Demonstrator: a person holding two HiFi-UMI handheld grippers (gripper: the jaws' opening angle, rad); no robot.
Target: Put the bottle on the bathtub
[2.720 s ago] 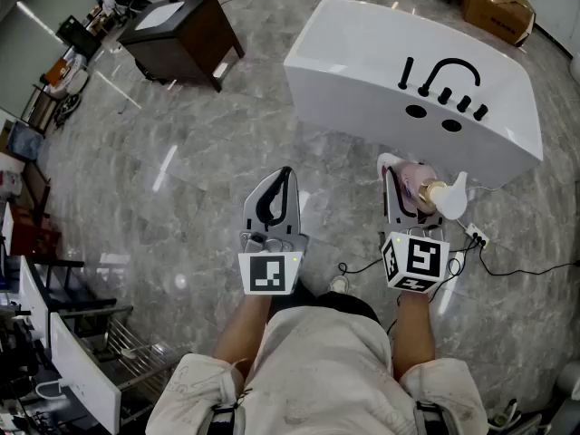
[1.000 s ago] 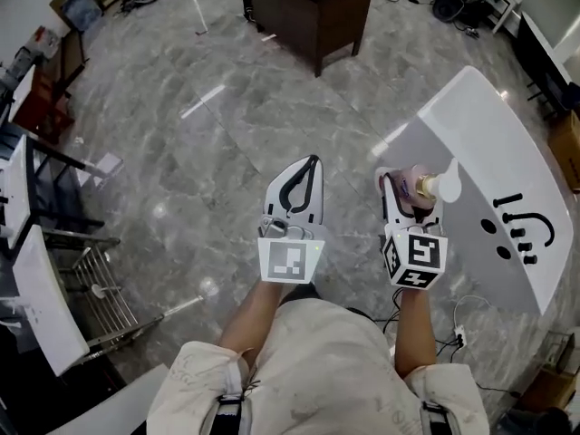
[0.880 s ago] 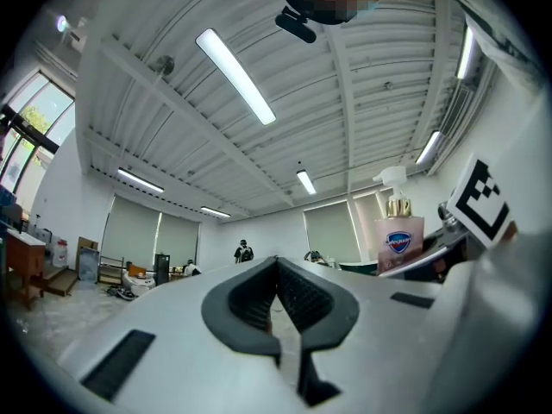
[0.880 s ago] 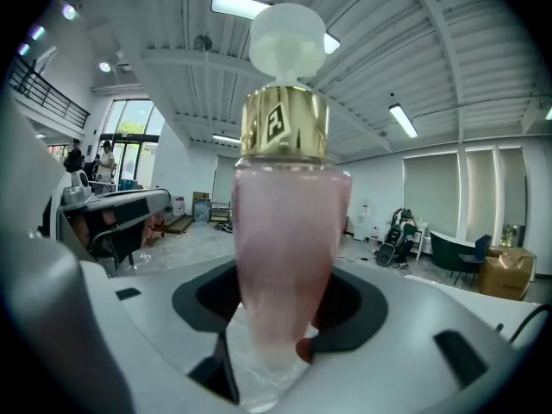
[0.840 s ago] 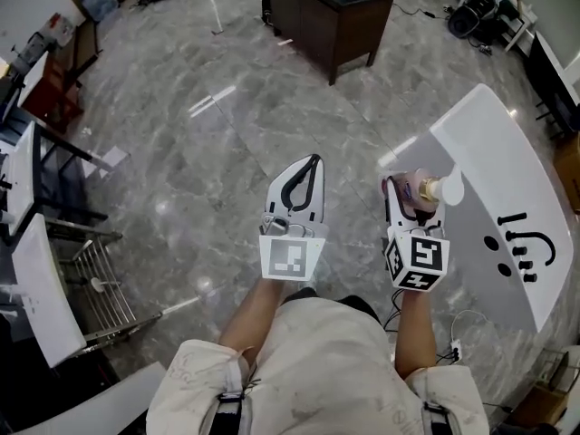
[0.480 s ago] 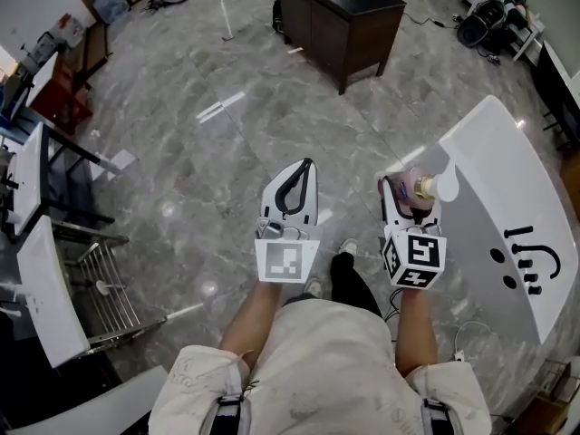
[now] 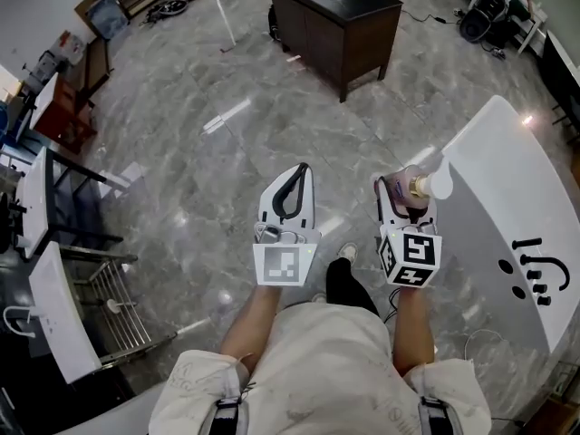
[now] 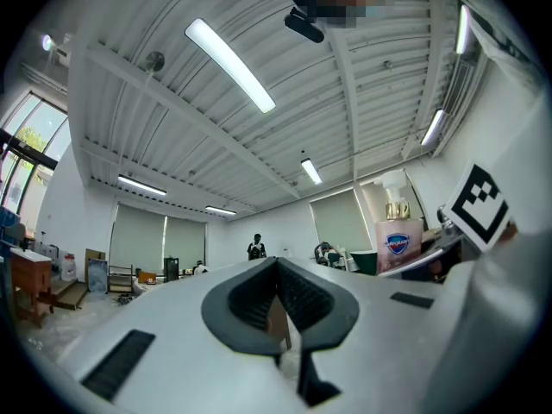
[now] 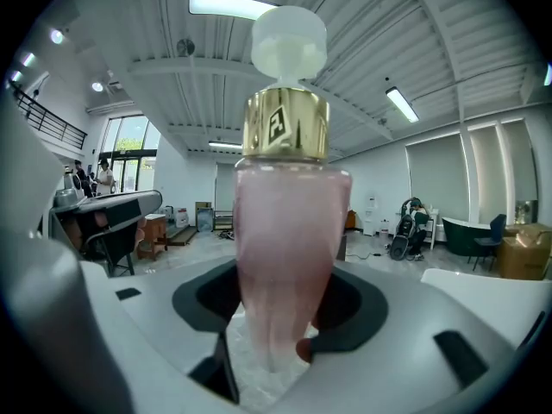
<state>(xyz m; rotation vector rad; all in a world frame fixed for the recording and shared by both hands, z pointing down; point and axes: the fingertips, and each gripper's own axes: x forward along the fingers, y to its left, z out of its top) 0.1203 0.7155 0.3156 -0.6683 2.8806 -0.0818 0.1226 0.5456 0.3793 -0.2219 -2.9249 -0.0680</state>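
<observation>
Well, you held the pink bottle (image 7: 413, 188) off the white bathtub (image 7: 507, 198), not yet set down.
Your right tongs (image 7: 405, 193) were clenched on the bottle's body, which stood upright with its gold collar and white pump on top, over the grey marble floor (image 7: 181, 152) just beside the tub's end. Your left tongs (image 7: 297, 175) were pressed together, with nothing between them.

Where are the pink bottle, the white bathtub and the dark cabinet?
pink bottle (image 9: 289, 231): right gripper view, on its pink body.
white bathtub (image 7: 507, 202): head view, on its bare white surface.
dark cabinet (image 7: 313, 34): head view, on its dark front.
</observation>
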